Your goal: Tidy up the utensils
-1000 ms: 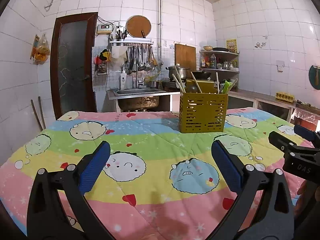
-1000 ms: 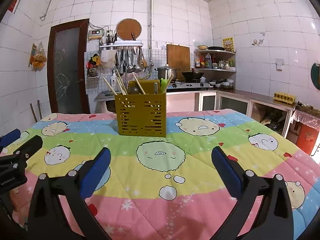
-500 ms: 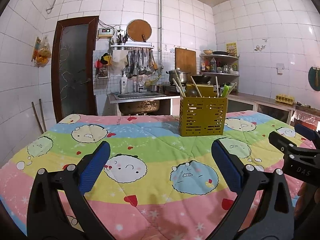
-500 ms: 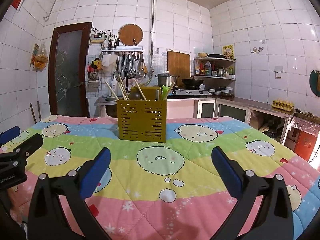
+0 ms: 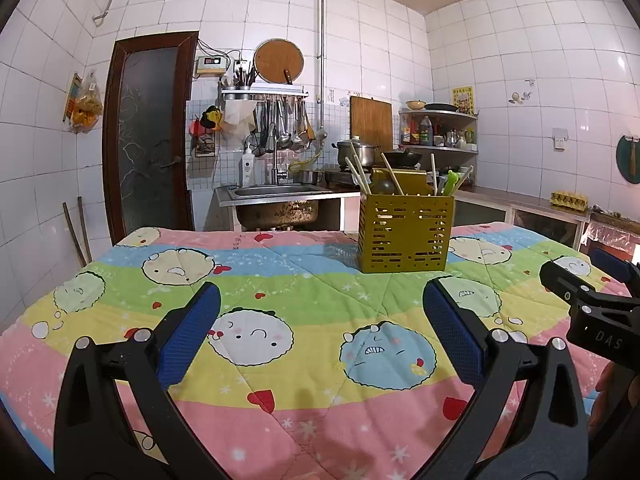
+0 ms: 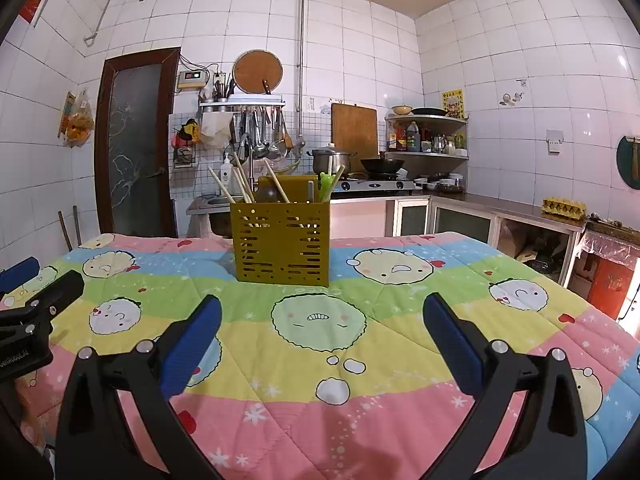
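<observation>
Tilted upward since a second ago. Left gripper [image 5: 320, 332] and right gripper [image 6: 322, 334] spread wide, empty, well short of slotted mustard-yellow plastic utensil caddy [image 6: 282, 242] holding wooden chopsticks [image 6: 240, 184] upright on cartoon quilt [image 6: 320, 360].

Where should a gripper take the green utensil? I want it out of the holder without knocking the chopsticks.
Grip the green utensil by its top, which sticks up above the holder rim at the right end. Come from above: the rest is inside, and the chopsticks lean away left.

Bright, even light, faint glare on the wall tiles [image 5: 560, 60], sharp focus, fisheye bending and dark corners.
</observation>
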Demonstrator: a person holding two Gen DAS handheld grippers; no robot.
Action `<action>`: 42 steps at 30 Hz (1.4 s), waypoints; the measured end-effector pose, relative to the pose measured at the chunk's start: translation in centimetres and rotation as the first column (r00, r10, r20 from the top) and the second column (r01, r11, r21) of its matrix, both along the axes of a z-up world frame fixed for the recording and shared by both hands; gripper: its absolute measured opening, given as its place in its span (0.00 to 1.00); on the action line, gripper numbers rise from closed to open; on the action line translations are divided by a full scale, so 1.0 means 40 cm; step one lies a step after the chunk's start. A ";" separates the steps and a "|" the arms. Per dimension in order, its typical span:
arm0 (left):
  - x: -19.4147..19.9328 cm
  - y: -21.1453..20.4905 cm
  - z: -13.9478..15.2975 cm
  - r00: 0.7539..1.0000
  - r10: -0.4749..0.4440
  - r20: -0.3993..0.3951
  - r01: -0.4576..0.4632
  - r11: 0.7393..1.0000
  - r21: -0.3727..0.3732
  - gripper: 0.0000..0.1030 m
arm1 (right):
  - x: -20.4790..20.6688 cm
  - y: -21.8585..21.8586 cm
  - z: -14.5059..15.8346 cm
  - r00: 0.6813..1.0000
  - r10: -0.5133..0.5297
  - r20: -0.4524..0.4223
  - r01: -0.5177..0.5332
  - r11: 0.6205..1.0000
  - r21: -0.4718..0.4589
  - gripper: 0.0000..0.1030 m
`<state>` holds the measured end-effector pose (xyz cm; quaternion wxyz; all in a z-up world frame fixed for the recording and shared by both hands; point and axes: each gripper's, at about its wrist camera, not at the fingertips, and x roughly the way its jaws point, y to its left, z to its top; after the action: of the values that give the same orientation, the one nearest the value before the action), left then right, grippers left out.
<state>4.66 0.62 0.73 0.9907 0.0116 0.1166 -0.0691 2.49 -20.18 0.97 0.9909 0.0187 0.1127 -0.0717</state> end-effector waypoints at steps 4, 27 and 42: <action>-0.001 0.001 0.002 1.000 0.001 0.002 -0.001 1.000 -0.004 0.95 | 0.000 -0.001 0.000 1.000 0.000 0.002 0.000 1.000 -0.001 0.96; -0.007 -0.001 0.003 1.000 0.005 0.005 -0.005 1.000 -0.004 0.95 | 0.002 -0.001 0.000 1.000 -0.001 0.003 0.001 1.000 0.000 0.96; -0.007 -0.002 0.003 1.000 0.004 0.007 -0.004 1.000 -0.005 0.95 | 0.002 -0.001 -0.001 1.000 -0.001 0.003 0.001 1.000 0.000 0.96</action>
<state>4.38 0.56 0.85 0.9913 0.0093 0.1130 -0.0673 2.55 -20.22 0.92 0.9910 0.0187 0.1114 -0.0720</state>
